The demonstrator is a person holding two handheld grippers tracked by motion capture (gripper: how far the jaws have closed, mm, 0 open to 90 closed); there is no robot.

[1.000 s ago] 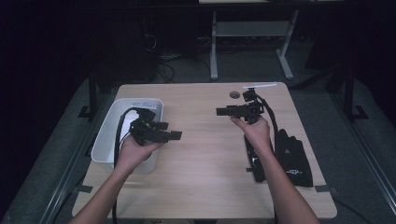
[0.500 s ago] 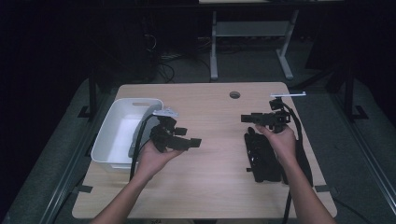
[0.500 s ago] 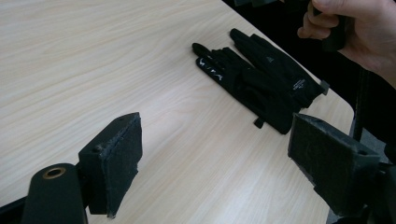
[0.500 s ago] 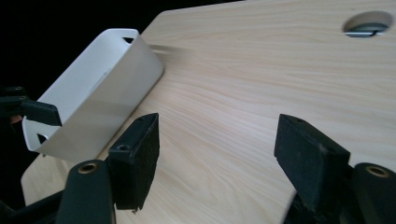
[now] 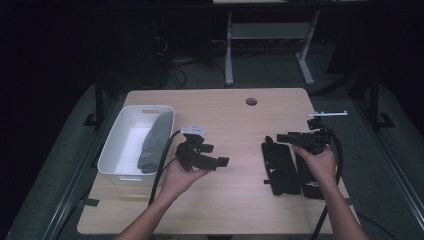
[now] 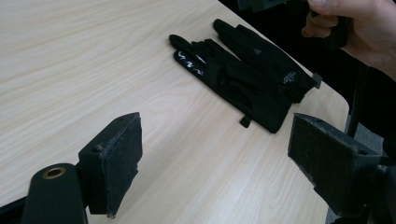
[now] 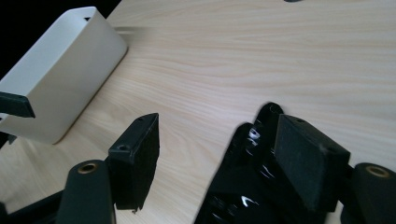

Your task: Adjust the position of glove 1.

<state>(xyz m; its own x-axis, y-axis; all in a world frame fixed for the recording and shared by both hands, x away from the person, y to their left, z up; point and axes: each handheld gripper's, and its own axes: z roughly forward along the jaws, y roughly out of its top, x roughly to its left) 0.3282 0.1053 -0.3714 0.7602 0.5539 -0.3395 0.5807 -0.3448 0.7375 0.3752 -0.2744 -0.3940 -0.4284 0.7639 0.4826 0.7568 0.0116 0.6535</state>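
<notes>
Two black gloves lie flat, side by side, on the right part of the wooden table. My right gripper hovers over their far ends with its jaws pointing left. It is open and nothing is between the pads; in the right gripper view one glove lies under the right pad. My left gripper is held above the table's middle, pointing right toward the gloves. It too is open and empty.
A white bin stands at the table's left with a grey folded cloth inside. A round cable hole sits near the far edge. Cables trail from both grippers toward the near edge. The floor around the table is dark.
Both hands have moved right and toward the near edge. The left gripper left the bin's side for the table's middle. The right gripper came over the gloves. Both pairs of jaws stayed open.
</notes>
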